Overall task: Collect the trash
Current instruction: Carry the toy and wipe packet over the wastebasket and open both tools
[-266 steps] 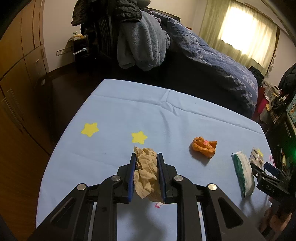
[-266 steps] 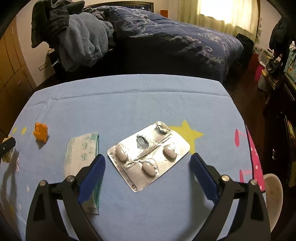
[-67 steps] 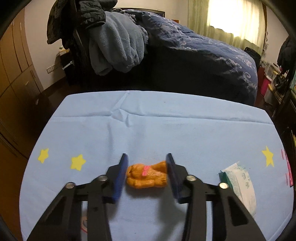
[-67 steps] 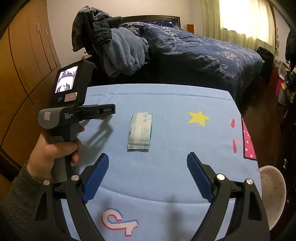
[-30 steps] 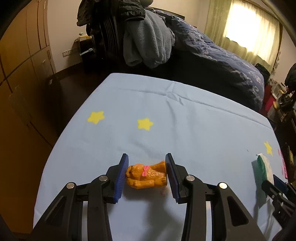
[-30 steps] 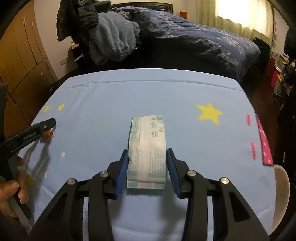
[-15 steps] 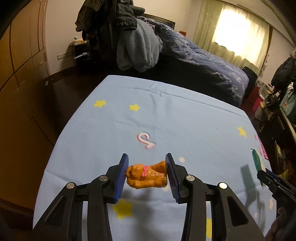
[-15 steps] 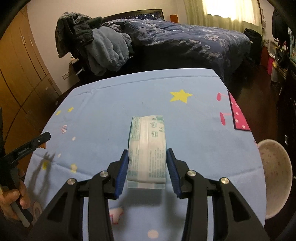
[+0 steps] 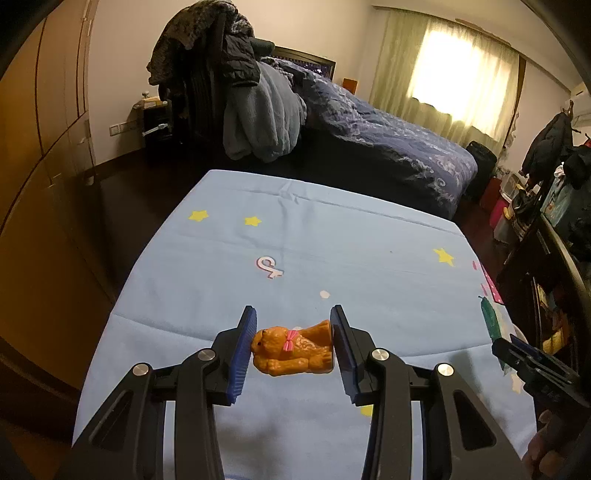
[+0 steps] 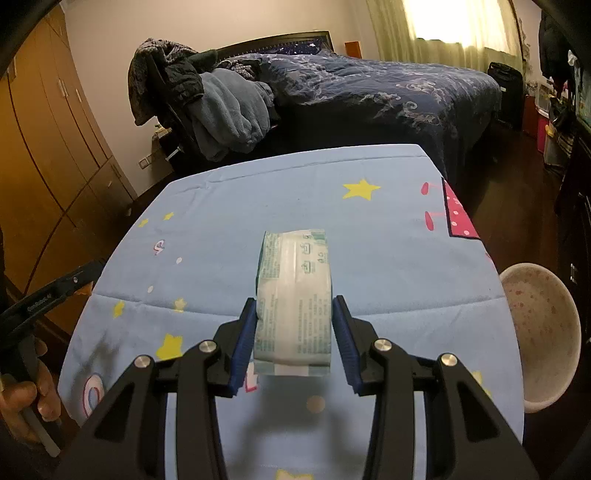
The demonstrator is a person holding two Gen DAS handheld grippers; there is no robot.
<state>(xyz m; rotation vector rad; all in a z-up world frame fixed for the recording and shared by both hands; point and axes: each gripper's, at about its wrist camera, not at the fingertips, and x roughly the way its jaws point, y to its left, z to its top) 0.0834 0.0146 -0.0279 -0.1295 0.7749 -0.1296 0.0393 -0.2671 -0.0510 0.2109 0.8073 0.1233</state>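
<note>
My left gripper (image 9: 292, 345) is clamping the orange toy bear (image 9: 293, 350) above the blue tablecloth (image 9: 332, 240); my right gripper (image 10: 294, 332) is pinching the tissue pack (image 10: 293, 295), bin (image 10: 541, 332) right.

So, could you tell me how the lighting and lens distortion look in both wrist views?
Left wrist view: the curtained window blows out, the wardrobe bows, and the orange toy is sharp. Right wrist view: the window glares too, the corners are dark, and the tissue pack is sharp.
</note>
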